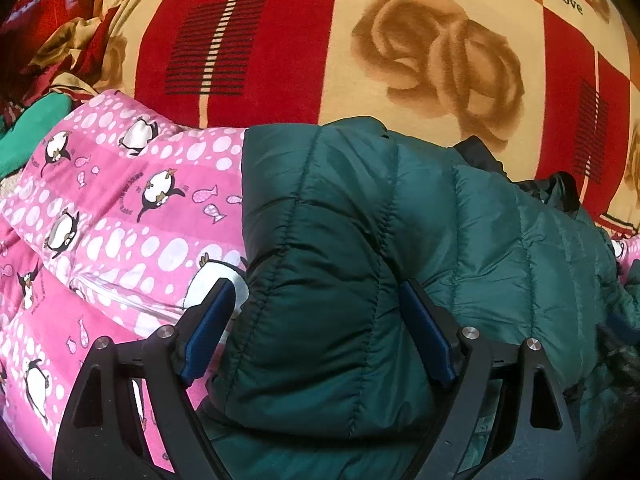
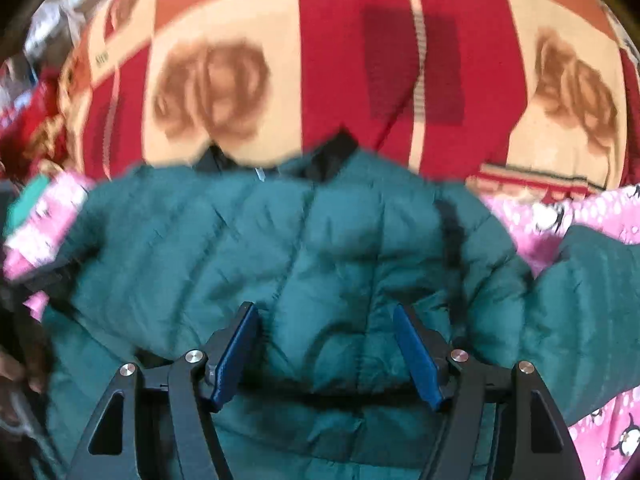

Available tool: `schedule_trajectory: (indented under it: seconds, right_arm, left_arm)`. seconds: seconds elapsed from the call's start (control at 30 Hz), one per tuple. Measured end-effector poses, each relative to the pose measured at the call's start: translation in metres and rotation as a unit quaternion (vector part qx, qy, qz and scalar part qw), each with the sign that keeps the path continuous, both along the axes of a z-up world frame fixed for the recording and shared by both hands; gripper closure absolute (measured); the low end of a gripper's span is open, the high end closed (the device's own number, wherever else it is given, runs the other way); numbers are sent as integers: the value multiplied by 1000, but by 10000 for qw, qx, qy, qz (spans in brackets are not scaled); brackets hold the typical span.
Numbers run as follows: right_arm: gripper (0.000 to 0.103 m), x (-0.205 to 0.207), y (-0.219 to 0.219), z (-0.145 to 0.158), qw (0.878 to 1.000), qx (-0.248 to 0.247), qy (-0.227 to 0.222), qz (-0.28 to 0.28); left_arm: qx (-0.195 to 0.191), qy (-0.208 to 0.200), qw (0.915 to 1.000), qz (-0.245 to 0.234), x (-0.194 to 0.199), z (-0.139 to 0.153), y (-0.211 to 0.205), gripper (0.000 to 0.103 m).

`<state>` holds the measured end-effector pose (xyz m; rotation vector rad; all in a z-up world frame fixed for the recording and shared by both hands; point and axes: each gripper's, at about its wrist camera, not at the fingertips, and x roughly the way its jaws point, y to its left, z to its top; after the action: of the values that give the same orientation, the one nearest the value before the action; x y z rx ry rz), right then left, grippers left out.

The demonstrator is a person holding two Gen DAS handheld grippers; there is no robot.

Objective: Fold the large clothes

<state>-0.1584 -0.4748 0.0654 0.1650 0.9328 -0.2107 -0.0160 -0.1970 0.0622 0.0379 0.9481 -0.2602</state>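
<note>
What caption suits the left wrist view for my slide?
Open left gripper straddles a folded green puffer jacket lying on a pink penguin quilt.

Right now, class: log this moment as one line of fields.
left tongs: open, astride jacket fold | right tongs: open over jacket | jacket: on pink quilt | fold: unfinished

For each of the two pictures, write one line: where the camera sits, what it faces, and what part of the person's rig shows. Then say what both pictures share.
Left wrist view: sits on the left tool, angled down at a folded part of the green puffer jacket on the pink penguin quilt; both blue-padded fingers show, spread.

Right wrist view: sits on the right tool, angled down at the jacket's body below its dark collar; both fingers show, apart; blurred.

Shared: jacket, quilt, rose-patterned blanket.
</note>
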Motion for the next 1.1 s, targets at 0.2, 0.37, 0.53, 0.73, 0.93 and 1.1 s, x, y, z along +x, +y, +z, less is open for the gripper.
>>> schedule_trajectory:
  seconds: [0.2,0.37,0.53,0.73,0.93,1.1]
  right_arm:
    - [36,4,-8,-19,9994,288,156,-114]
    - [36,-6,-7,-2,9991,362,14,-198]
    - [35,-17,-3,18,9993,225,-211,-220]
    - [35,-22,-2,14,9989,369,-9,-273]
    - [32,-47,12,33,9995,239,-141,-176]
    - [27,-61,13,45,9993,168,-234,-226]
  left_arm:
    - [101,-104,9999,40,-2,0,-2,15]
    - [183,-65,9998,43,-11,13,2,15]
    - [105,-287,9995,21,-29,38,8,15]
    - [38,-485,9987,-122,-55,61,5,15]
    - [-3,-544,9982,-237,-79,75,-4,15]
    - [-41,-562,9978,-352,-96,85,-16,15]
